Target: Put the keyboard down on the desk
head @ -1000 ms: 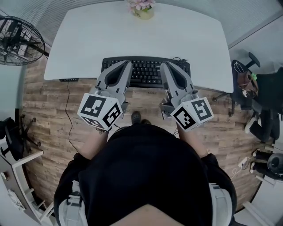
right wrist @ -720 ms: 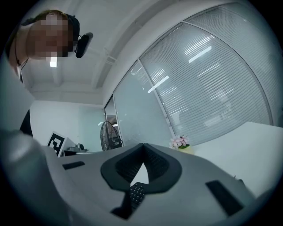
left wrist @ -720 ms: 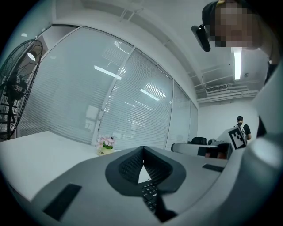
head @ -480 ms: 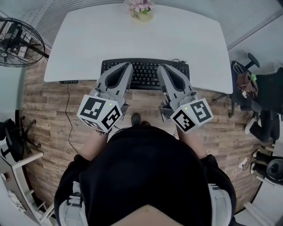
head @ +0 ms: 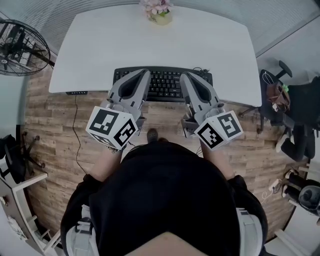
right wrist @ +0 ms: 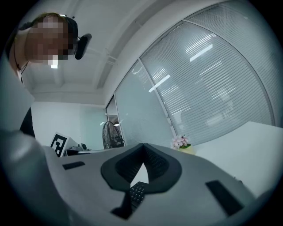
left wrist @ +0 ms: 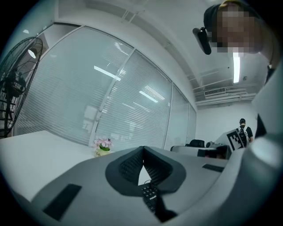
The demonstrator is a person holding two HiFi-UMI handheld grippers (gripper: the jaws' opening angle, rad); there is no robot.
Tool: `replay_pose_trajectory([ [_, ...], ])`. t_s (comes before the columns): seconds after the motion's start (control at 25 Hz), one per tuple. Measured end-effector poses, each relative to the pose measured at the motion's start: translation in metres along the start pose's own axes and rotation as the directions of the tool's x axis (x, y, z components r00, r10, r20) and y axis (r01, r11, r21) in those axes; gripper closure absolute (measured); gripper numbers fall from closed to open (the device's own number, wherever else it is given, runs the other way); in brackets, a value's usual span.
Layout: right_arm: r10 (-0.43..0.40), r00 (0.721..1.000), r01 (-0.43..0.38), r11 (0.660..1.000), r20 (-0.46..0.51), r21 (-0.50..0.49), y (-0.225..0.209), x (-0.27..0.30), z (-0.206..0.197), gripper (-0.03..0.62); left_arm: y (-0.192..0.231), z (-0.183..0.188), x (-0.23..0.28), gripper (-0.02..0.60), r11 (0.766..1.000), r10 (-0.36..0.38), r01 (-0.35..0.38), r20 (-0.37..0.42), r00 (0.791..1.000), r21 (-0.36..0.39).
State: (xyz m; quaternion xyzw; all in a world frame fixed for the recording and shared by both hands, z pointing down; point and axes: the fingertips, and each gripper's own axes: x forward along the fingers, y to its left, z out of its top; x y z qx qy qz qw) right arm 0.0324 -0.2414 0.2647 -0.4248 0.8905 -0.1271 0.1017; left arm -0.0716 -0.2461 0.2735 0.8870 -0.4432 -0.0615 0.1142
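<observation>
At the desk's (head: pixel 150 45) near edge, mid-frame: keyboard (head: pixel 165 84) looks down.
Your left gripper (head: pixel 144 73) and right gripper (head: pixel 184 76) lie over it, jaws closed tip-to-tip, pinching nothing. Probably just steadying it.

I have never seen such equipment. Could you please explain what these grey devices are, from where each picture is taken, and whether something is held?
There is no robot: a person holds a two-jaw tool in each hand, the left gripper and the right gripper. The cubes with black squares belong to them. One picture comes from a camera on the person's head, looking down; the other two from cameras riding on the grippers, looking along their jaws. On the desk are a black keyboard at the front edge and a flower pot at the back. Both grippers are shut, nothing between their jaws, and they reach over the keyboard.
</observation>
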Motion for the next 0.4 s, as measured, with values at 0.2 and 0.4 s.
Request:
replay_pose_trajectory([
  [0.2,0.024,1.0,-0.024,1.0,0.015,0.014,0.0042,-0.0013,0.0046,0.591,-0.0017,0.004,-0.0013,0.569,1.0,-0.004,0.004,0.015,1.0,-0.008],
  [0.4,0.03,0.999,-0.03,0.999,0.013,0.01,0.006,-0.0011,0.0044,0.591,-0.0054,0.006,-0.0023,0.569,1.0,-0.015,0.015,0.021,1.0,-0.014],
])
